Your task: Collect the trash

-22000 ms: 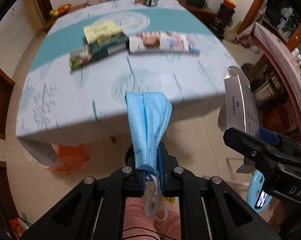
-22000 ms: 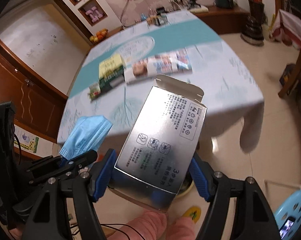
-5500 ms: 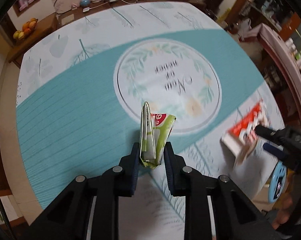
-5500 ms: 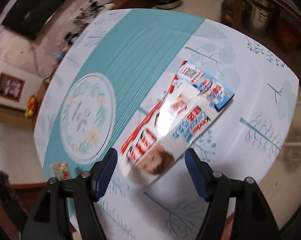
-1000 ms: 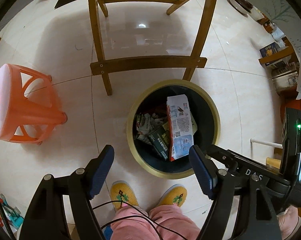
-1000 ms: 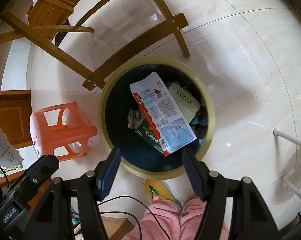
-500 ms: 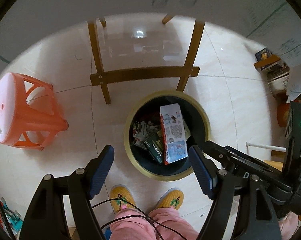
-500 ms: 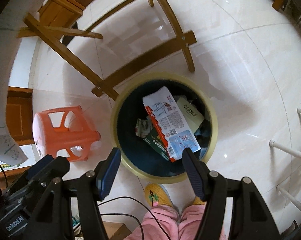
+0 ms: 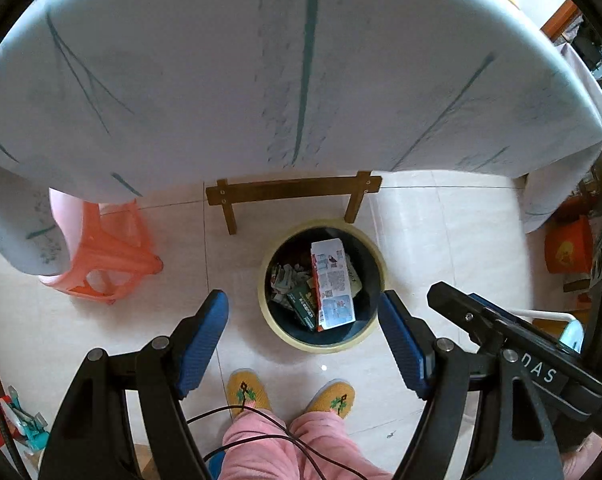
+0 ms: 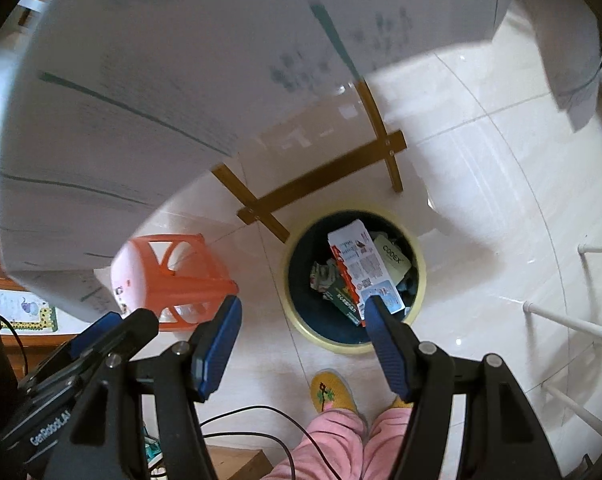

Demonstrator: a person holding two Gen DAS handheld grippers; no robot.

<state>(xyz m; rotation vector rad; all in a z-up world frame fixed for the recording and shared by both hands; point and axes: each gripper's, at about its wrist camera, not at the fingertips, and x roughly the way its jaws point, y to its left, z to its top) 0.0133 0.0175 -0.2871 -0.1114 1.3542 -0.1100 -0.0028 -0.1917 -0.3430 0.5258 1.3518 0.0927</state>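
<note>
A round trash bin point(image 9: 375, 264) with a yellow rim stands on the tiled floor; it also shows in the right wrist view point(image 10: 421, 272). In it lie a long red-and-white snack wrapper point(image 9: 331, 284) point(image 10: 361, 264), a dark green box point(image 9: 303, 306), a pale box marked CODEX point(image 10: 392, 261) and crumpled wrappers. My left gripper point(image 9: 303, 316) is open and empty, high above the bin. My right gripper point(image 10: 301, 320) is open and empty, also high above it.
The table's white cloth point(image 9: 301, 60) hangs over the upper half of both views. A wooden table crossbar point(image 9: 293, 190) stands behind the bin. An orange plastic stool point(image 9: 113, 252) is to the left. The person's yellow slippers point(image 9: 249, 394) are just before the bin.
Both grippers have risen and pulled back from the bin. The bin looks smaller and the tablecloth edge has come into view at the top.
</note>
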